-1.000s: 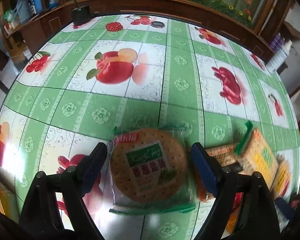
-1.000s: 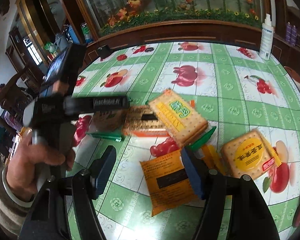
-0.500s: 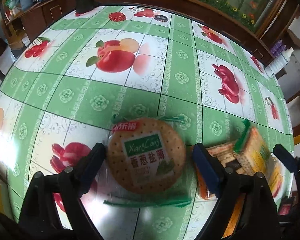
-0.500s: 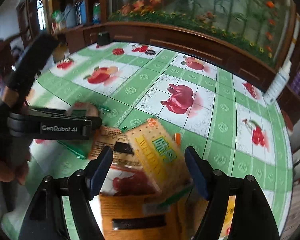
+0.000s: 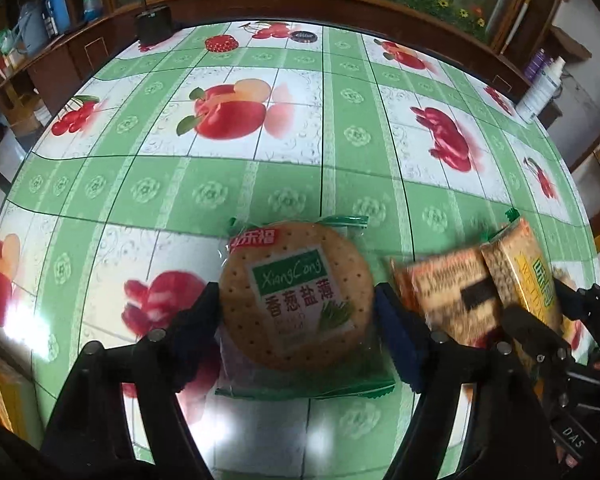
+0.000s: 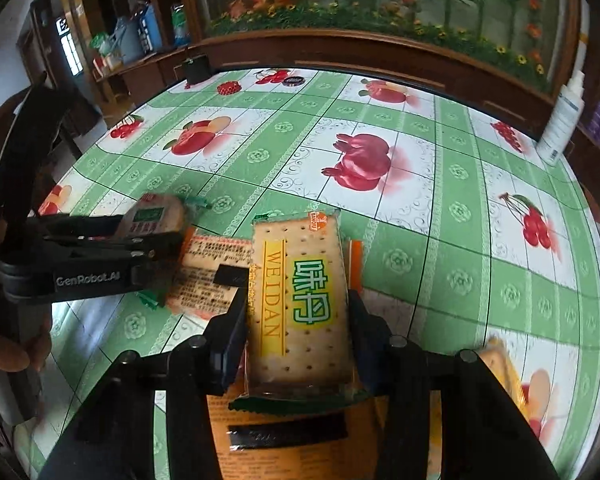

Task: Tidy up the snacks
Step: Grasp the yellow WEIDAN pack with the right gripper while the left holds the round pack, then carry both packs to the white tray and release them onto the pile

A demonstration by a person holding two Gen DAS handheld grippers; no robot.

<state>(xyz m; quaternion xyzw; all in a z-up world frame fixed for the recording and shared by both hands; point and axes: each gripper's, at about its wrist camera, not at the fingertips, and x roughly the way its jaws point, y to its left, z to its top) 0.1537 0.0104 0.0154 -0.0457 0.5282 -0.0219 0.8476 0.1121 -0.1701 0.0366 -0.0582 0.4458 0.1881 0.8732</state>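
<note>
My left gripper (image 5: 296, 304) is shut on a round cracker pack (image 5: 296, 300) with a green label, its fingers against both sides. The pack also shows in the right wrist view (image 6: 152, 216). My right gripper (image 6: 298, 320) is shut on a rectangular WEIDAN cracker pack (image 6: 300, 300), which also shows in the left wrist view (image 5: 528, 276). An orange pack with black print (image 6: 208, 272) lies between the two grippers, also in the left wrist view (image 5: 448, 292). Another orange pack (image 6: 284, 436) lies under the right gripper.
A fruit-print green tablecloth (image 5: 260, 184) covers the round table. A yellow-labelled cracker pack (image 6: 500, 364) lies at the right. A white bottle (image 6: 560, 120) stands at the far right edge. A black box (image 5: 154, 28) sits at the far edge. The left gripper's body (image 6: 84, 264) shows in the right wrist view.
My right gripper moved forward over the WEIDAN pack and shut on it. My left gripper closed in on the round cracker pack.
</note>
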